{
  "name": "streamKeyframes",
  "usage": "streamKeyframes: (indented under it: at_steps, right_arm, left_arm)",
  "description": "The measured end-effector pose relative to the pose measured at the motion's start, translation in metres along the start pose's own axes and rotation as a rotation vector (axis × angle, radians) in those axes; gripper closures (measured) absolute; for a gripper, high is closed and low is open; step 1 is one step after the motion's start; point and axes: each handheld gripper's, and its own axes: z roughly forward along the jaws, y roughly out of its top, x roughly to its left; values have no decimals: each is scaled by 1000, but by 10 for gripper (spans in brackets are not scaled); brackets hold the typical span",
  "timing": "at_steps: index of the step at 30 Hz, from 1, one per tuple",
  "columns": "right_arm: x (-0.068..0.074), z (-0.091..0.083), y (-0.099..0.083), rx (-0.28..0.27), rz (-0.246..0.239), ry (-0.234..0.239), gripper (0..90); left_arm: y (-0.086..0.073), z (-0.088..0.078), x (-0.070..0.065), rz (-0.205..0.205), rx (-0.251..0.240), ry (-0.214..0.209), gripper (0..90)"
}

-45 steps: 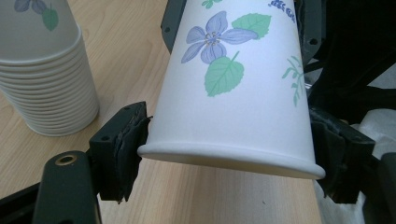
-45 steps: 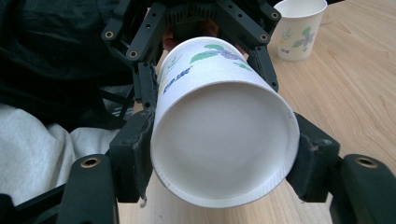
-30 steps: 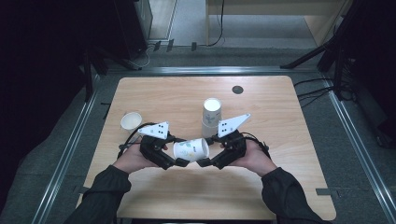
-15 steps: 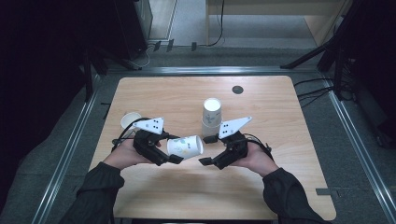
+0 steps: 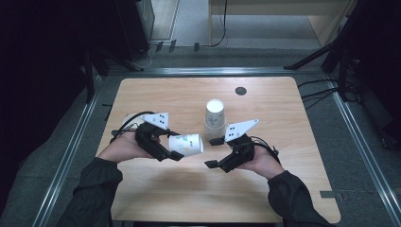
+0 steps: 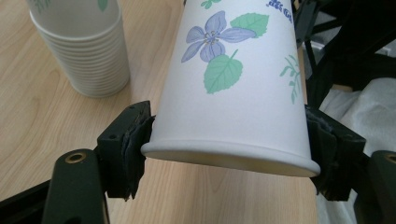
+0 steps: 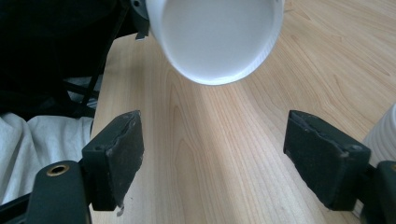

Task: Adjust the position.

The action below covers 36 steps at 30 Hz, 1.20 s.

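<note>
**Flowered cup held on its side, other gripper let go**

The left gripper (image 5: 176,149) clamps a white paper cup printed with purple flowers and green leaves (image 5: 187,144) near its rim, lying sideways above the light wooden table (image 5: 283,109). The right gripper (image 5: 213,152) faces the cup's base; its jaws have just been opening, with nothing between them. A stack of matching paper cups (image 5: 214,119) stands upside down just behind.

The paper cup (image 6: 233,79) is smooth, matt white with printed flowers; the stacked cups (image 6: 81,46) look like the same ribbed paper; the table (image 5: 189,189) is pale wood-grain laminate, satin; the jaw pads (image 7: 116,154) are rough black rubber
</note>
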Motion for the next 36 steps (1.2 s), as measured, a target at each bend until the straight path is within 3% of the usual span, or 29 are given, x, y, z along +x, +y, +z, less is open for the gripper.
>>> streamKeyframes:
  at_steps: [6, 13, 19, 31, 36]
  right_arm:
    - [-1, -2, 0, -11, -3, -3, 205]
    - [-1, -1, 0, -4, -7, -12, 205]
    - [0, 4, -1, 14, -24, -17, 205]
    - [0, 21, -1, 51, -43, -9, 208]
    - [1, 32, -1, 70, -51, 3, 220]
  left_arm:
    - [11, -4, 3, 9, 36, 5, 251]
    - [18, 7, -1, 36, 145, 47, 251]
    - [18, 23, -7, 70, 245, 50, 250]
    - [18, 44, -8, 58, 364, 53, 251]
    - [20, 47, -11, 61, 374, 51, 250]
